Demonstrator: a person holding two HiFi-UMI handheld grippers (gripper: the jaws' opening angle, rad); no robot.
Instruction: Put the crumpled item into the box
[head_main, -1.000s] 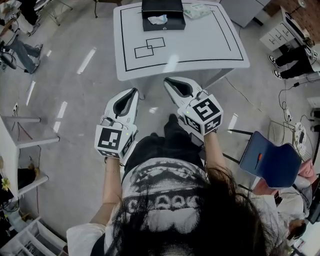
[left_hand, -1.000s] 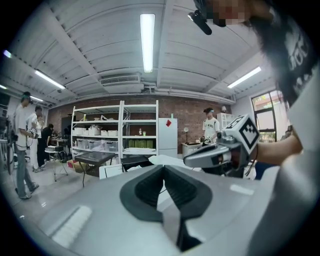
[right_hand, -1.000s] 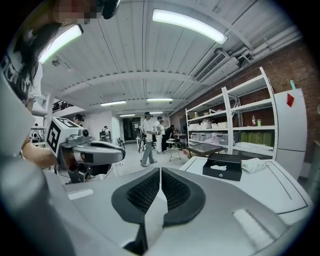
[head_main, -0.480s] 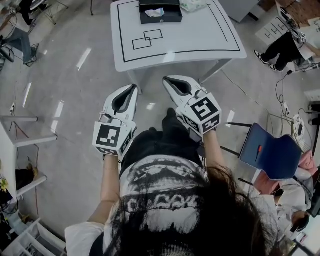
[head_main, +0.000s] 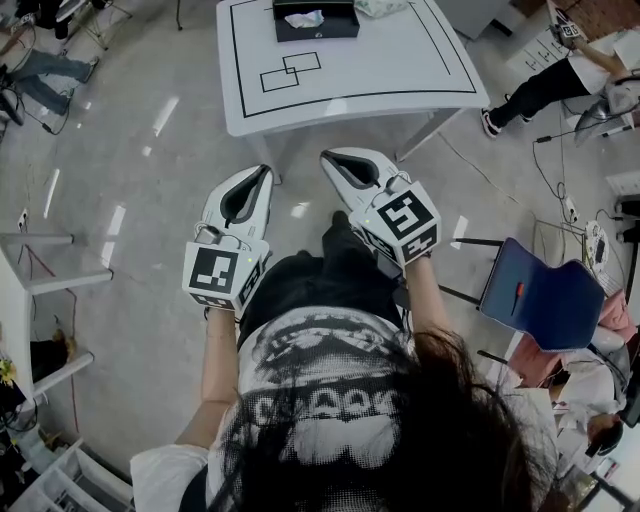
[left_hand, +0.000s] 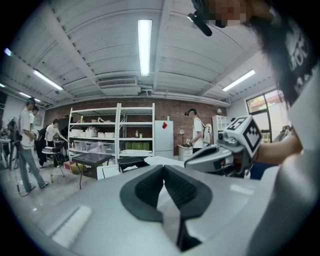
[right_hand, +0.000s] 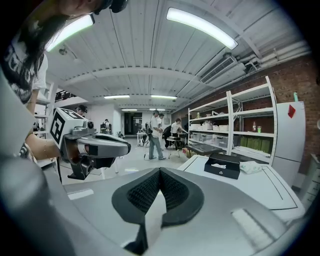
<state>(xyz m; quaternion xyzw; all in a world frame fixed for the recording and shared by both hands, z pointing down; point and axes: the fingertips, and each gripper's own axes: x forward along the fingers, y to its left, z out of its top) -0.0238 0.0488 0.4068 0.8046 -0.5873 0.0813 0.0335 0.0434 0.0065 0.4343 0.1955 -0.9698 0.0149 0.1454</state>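
A black box (head_main: 315, 20) stands at the far edge of the white table (head_main: 400, 70), with a white crumpled item (head_main: 305, 18) inside it. A second pale crumpled item (head_main: 380, 7) lies on the table just right of the box. In the right gripper view the box (right_hand: 224, 166) and that pale item (right_hand: 252, 167) sit well ahead. My left gripper (head_main: 262, 172) and right gripper (head_main: 328, 157) hang side by side over the floor, short of the table. Both are shut and hold nothing; the jaws meet in each gripper view.
A blue chair (head_main: 540, 315) stands at my right. A person (head_main: 540, 85) sits beyond the table's right corner, and other people stand far off by shelving (right_hand: 235, 125). A low white rack (head_main: 40, 290) is at the left. Black rectangles (head_main: 290, 72) mark the table.
The table and box have slid toward the top of the head view, so I stand a little farther from them. Both grippers stay shut and empty, drifting slightly left.
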